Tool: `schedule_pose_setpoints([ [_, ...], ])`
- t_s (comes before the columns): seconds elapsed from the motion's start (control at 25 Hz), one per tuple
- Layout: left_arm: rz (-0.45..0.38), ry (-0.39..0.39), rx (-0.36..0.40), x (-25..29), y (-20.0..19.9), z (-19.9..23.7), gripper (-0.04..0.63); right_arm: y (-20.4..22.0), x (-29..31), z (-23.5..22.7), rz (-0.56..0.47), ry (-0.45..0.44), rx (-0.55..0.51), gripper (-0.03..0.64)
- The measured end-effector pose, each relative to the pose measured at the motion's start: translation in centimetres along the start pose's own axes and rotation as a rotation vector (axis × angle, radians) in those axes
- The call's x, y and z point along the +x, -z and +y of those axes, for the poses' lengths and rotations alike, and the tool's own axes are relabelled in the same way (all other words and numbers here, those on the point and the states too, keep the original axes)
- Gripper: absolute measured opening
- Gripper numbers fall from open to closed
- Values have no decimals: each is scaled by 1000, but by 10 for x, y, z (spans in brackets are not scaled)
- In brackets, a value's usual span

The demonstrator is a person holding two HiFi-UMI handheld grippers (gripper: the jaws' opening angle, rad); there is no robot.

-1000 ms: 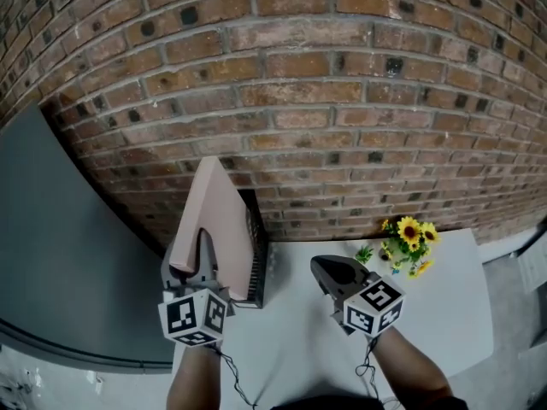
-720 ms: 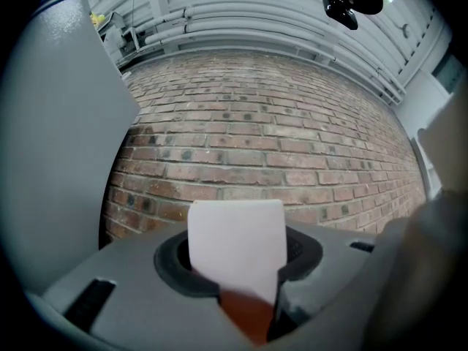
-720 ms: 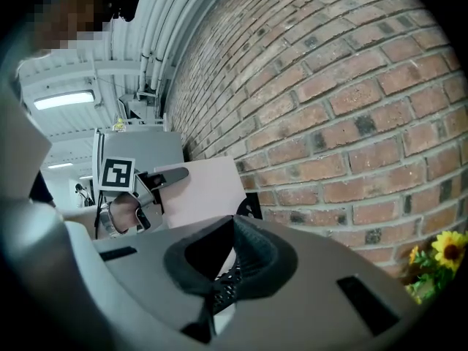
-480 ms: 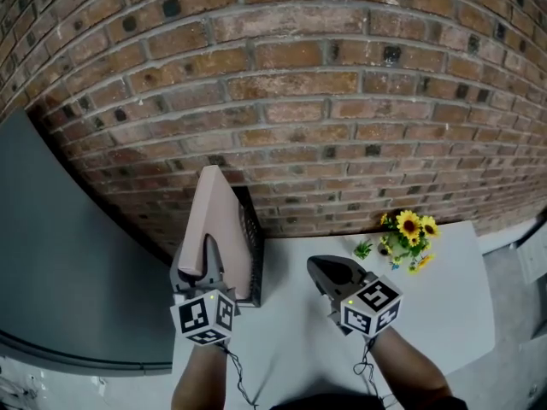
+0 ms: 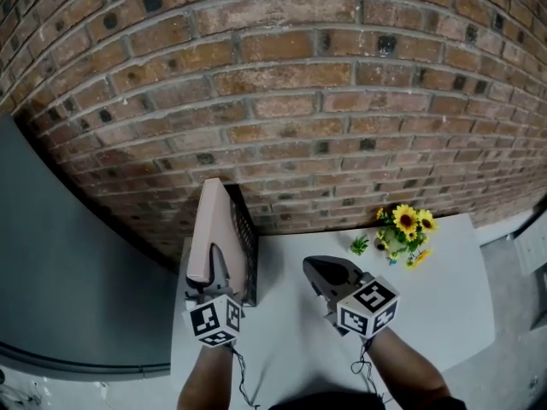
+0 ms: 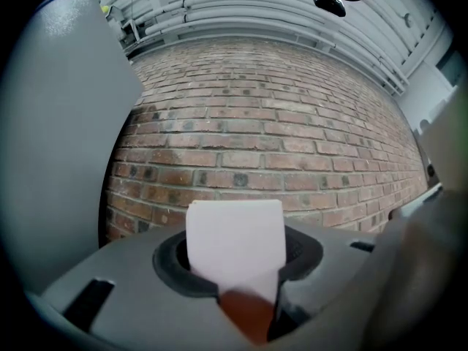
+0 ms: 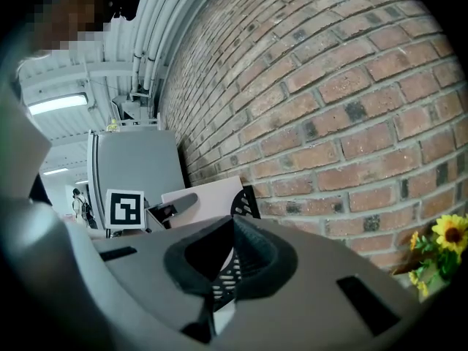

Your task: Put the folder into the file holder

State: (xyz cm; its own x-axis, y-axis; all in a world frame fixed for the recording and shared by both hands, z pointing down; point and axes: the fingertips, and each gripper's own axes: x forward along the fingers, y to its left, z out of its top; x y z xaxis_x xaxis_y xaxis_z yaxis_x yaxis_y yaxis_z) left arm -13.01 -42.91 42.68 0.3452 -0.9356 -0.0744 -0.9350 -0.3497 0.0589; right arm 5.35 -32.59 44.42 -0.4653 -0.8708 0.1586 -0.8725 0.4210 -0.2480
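Folder (image 5: pixel 212 229), pale pink and standing upright on edge, is seen at the left end of a white table (image 5: pixel 444 314), just right of a dark grey panel (image 5: pixel 68 263) and against a brick wall (image 5: pixel 299 101). The person's left gripper (image 5: pixel 214 270) grips the folder's near edge, its jaws held partly apart by the folder's thickness, and the left gripper view shows the pale sheet rising straight up from between them. Immediately to the right stands the black mesh file holder (image 5: pixel 247 239), its perforated wall touching the folder's right face; the folder's lower part sits down along that wall and appears to be inside the holder, though no view shows whether it has reached the bottom. Towards the middle of the table, well apart from the holder, the right gripper (image 5: pixel 328 272) hangs above the bare surface with its jaws pressed together and nothing between them, pointing towards the wall. Further right, near the back edge of the table, a small bunch of yellow sunflowers (image 5: pixel 403 233) stands beside the bricks.
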Motion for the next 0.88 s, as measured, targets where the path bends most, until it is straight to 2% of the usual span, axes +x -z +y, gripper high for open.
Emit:
schedule_pose_setpoints([
  [0.28, 3, -10, 7, -2, 22, 0, 173, 7, 2, -3, 12, 6, 10, 3],
  [0.64, 17, -15, 39, -4, 22, 1, 198, 4, 4, 1, 9, -11, -9, 3],
  [0.88, -3, -25, 62, -17, 5, 1, 216, 0, 3, 5, -3, -20, -36, 3],
])
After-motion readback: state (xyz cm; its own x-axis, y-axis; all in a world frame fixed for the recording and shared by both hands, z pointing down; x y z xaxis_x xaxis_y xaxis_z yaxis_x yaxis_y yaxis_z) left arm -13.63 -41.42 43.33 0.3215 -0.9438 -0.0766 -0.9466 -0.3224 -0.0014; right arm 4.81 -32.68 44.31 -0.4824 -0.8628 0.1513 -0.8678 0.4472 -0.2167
